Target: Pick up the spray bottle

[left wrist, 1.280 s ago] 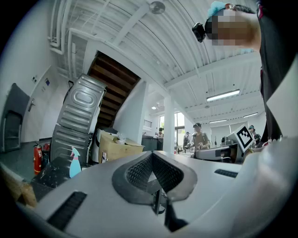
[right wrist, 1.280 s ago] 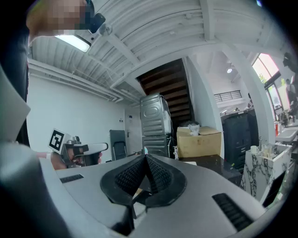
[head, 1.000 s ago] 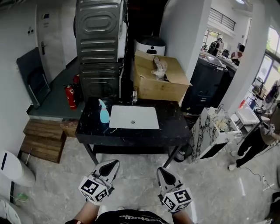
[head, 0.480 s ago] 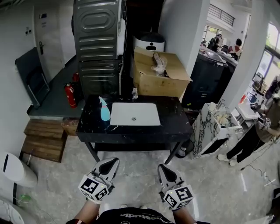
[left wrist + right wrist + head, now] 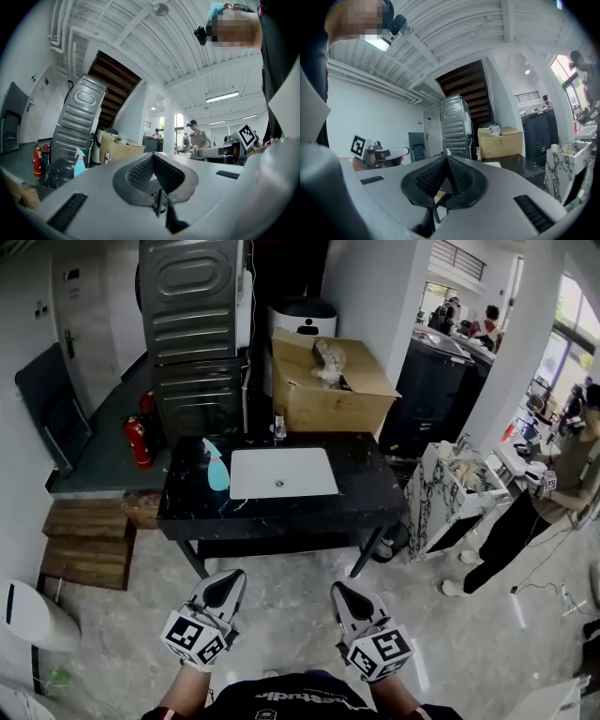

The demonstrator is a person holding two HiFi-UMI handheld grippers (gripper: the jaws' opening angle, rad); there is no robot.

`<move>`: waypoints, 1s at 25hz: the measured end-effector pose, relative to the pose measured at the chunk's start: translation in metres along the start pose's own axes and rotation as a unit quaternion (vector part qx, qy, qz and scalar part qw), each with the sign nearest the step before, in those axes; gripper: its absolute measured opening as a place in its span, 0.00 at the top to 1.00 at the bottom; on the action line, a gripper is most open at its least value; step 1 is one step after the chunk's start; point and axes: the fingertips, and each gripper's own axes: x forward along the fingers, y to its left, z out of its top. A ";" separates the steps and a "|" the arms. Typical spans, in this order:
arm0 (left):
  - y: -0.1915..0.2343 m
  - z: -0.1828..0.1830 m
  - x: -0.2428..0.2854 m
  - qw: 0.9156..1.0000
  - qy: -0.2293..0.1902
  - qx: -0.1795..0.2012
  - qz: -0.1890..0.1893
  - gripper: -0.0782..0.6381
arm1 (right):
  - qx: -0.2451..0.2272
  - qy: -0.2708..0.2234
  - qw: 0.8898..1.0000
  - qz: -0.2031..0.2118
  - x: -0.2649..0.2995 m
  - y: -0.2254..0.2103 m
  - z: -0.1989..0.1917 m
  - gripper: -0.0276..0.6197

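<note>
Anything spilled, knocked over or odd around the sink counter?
Nothing stands out. The spray bottle stands upright just left of the white basin on the black counter, and no spill shows.

Head view: from high up, facing forward and steeply down. Left gripper (image 5: 232, 576) and right gripper (image 5: 337, 587) close at the bottom edge, counter (image 5: 370, 488) well ahead at mid-frame.

Left gripper view: from low on that gripper, facing along its jaws and tilted a little upward. Jaws right at the lens, bottle (image 5: 78, 161) and box (image 5: 118, 148) far off at left, ceiling over most of the frame.

Right gripper view: same seat on the other side, facing level along its jaws toward the counter.

Shared by all three: box, grey machine (image 5: 192, 324). Shared by head and left gripper views: bottle. Caught at the edge of each gripper view: the other gripper.
</note>
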 end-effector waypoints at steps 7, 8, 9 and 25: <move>0.017 -0.008 -0.002 1.000 0.003 -0.011 -0.008 0.87 | 0.005 0.007 1.000 -0.013 0.006 0.010 -0.013 0.90; 0.020 -0.009 0.000 1.000 0.002 -0.012 -0.008 0.87 | 0.006 0.009 1.000 -0.014 0.009 0.008 -0.014 0.90; 0.023 -0.009 0.003 1.000 0.003 -0.012 -0.008 0.87 | 0.007 0.011 1.000 -0.015 0.013 0.007 -0.015 0.90; 0.121 -0.017 0.139 1.000 0.008 -0.001 0.010 0.87 | 0.011 0.006 1.000 0.022 0.165 -0.091 -0.001 0.90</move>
